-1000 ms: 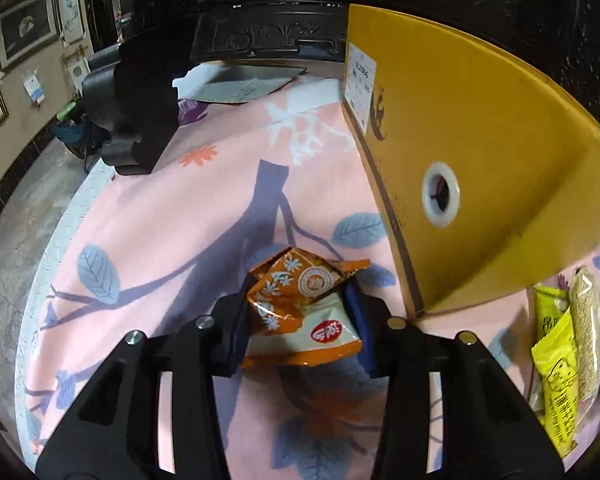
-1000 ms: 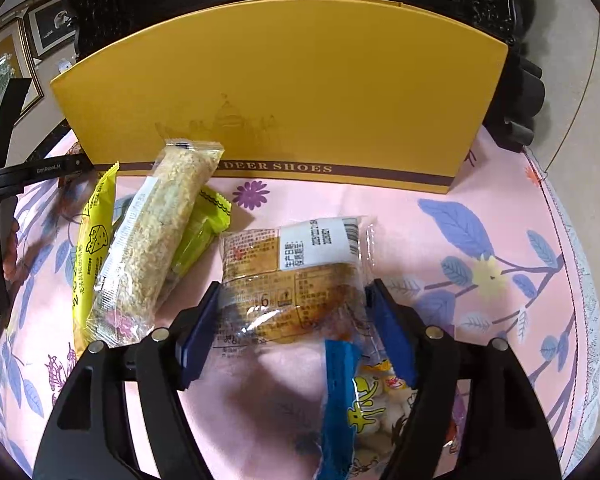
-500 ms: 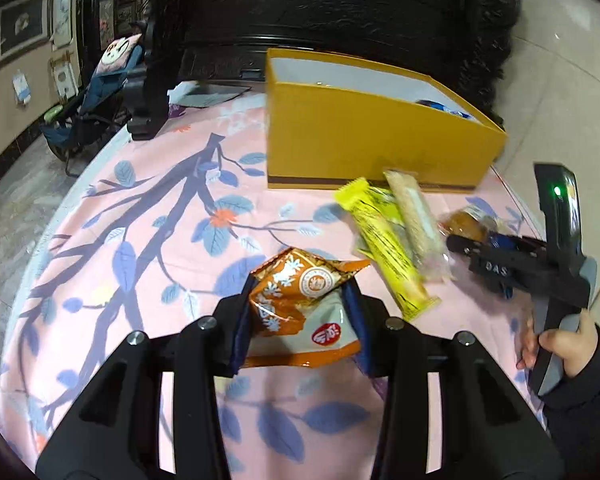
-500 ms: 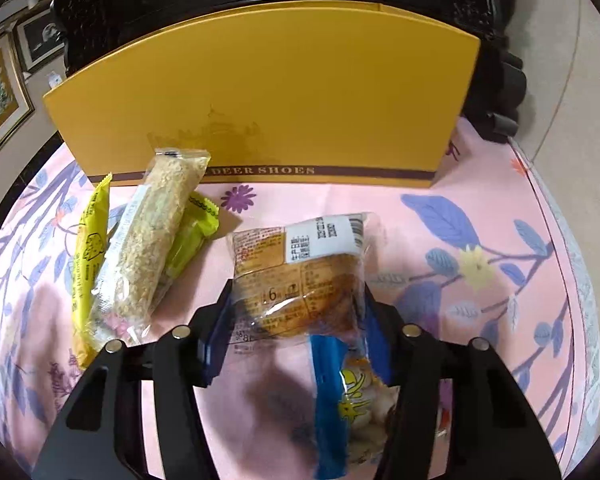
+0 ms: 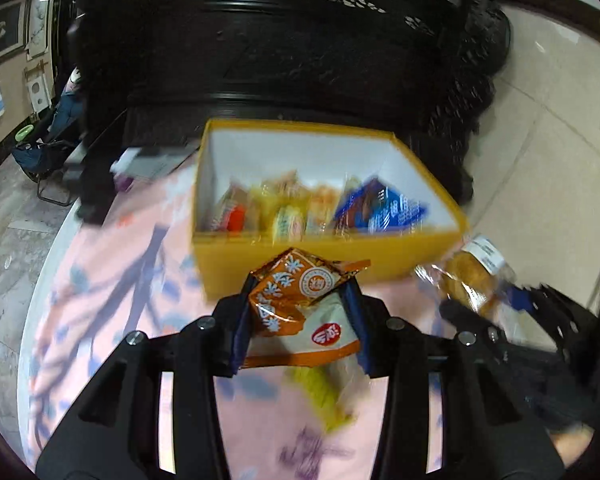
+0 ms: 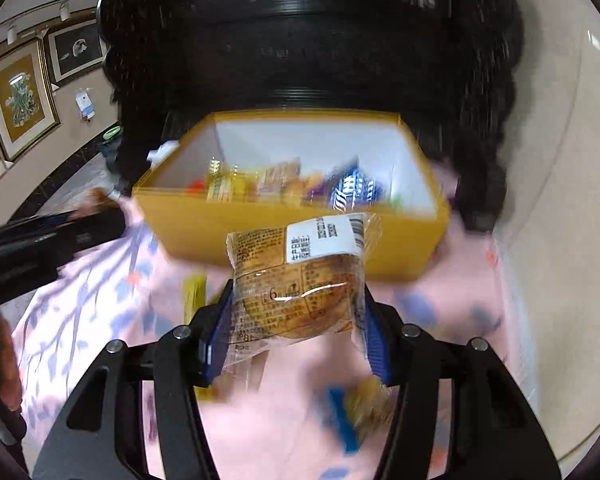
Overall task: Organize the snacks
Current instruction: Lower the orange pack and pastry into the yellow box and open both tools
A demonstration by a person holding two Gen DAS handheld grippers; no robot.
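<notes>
Left gripper [image 5: 298,312] is pinching an orange snack packet [image 5: 296,300], right gripper [image 6: 296,316] clamping a wrapped bun [image 6: 300,292]; pink floral tabletop [image 5: 112,280] is carrying a yellow shoebox [image 5: 284,256] at 12 o'clock, framed pictures [image 6: 20,100] hanging at 9 o'clock.

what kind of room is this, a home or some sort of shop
Probably a home living or dining room, though not certain: framed pictures hang on the wall, dark carved wooden furniture stands behind, and a pink floral tablecloth covers the table.

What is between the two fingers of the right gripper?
A clear-wrapped pastry sits between the fingers of the right gripper, both pads pressing its wrapper, with the yellow box behind it. The right wrist view shows this.
</notes>
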